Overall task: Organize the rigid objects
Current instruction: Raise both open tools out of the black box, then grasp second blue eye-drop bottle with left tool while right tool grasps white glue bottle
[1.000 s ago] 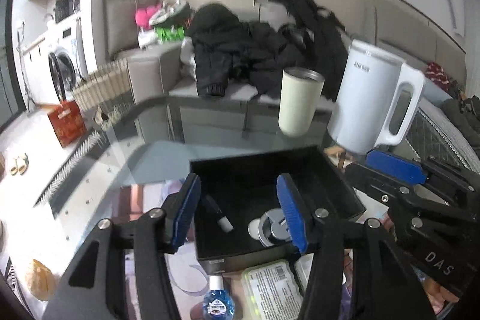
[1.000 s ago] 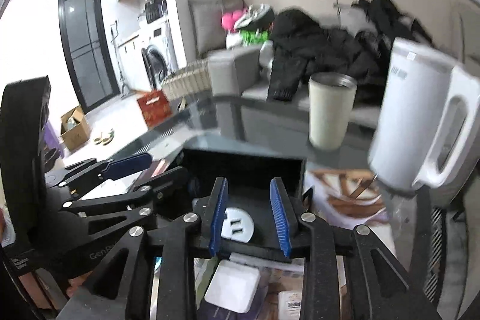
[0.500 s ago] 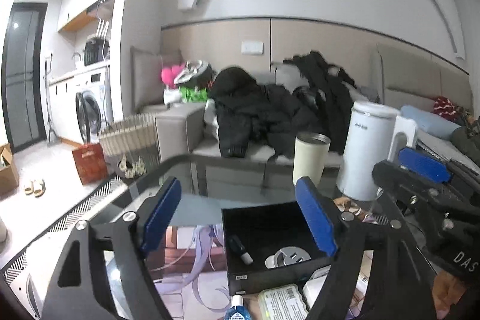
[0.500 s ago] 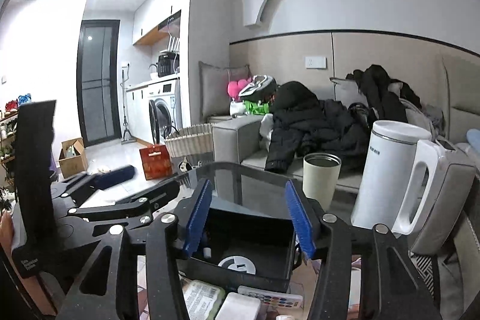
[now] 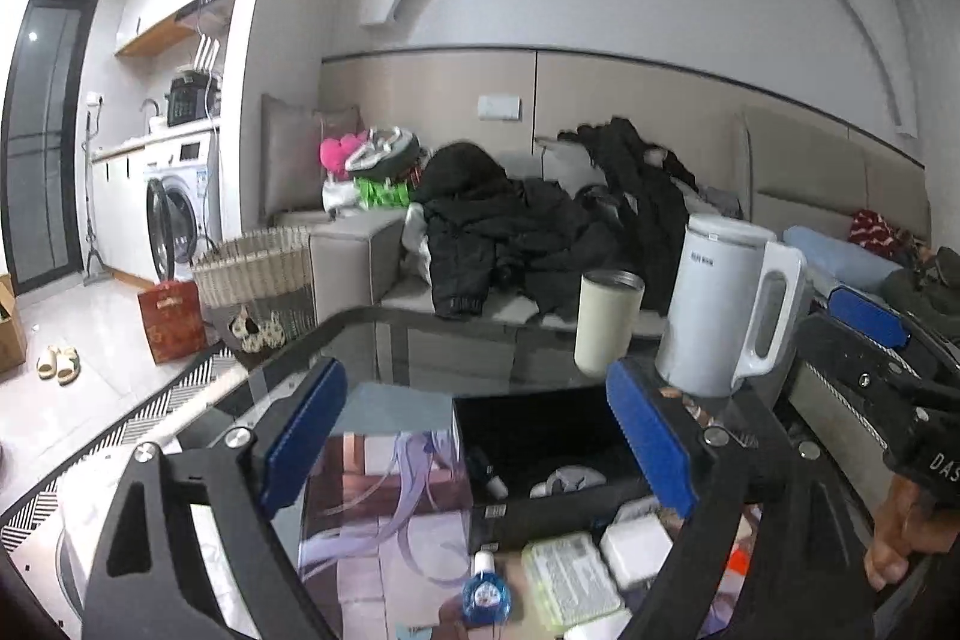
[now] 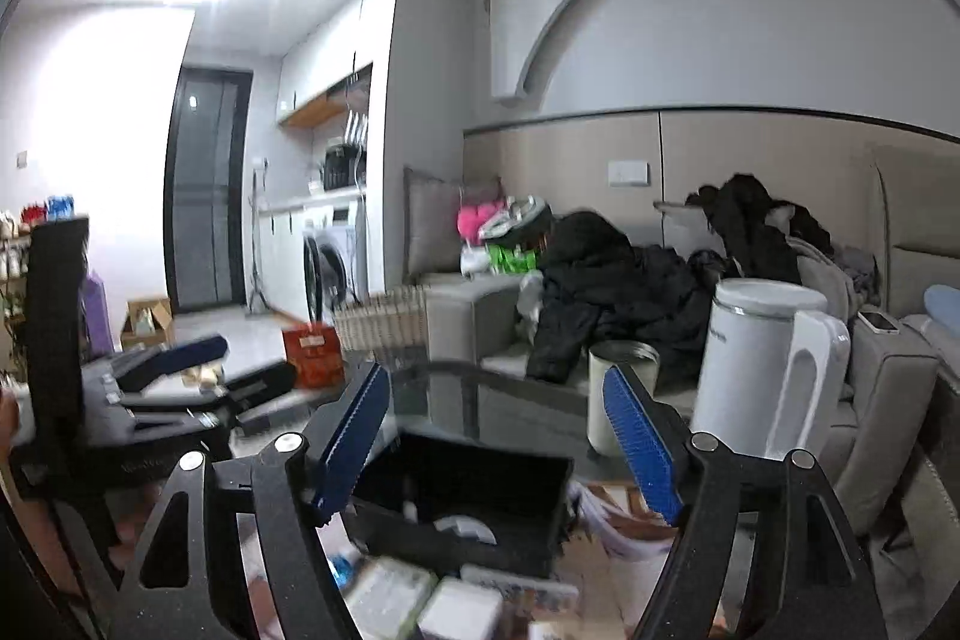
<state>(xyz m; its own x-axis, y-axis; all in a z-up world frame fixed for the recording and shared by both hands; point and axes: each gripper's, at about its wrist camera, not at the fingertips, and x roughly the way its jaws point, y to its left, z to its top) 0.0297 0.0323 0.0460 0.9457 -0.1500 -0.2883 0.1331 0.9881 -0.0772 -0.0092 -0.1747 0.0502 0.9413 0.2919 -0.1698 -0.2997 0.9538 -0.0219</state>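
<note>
A black open box sits on the glass table; it also shows in the right wrist view. Inside lie a white round plug piece and a small dark pen-like item. In front of the box lie a small blue bottle, a green-edged labelled pack and a white block. My left gripper is open and empty, raised above the box. My right gripper is open and empty, also above the box.
A cream tumbler and a white kettle stand behind the box. A printed mat lies left of it. A sofa with black jackets is beyond the table. A wicker basket stands on the floor.
Both grippers have opened wider and pulled up and back from the box. The right gripper has let go of the white plug piece, which now lies in the box.
</note>
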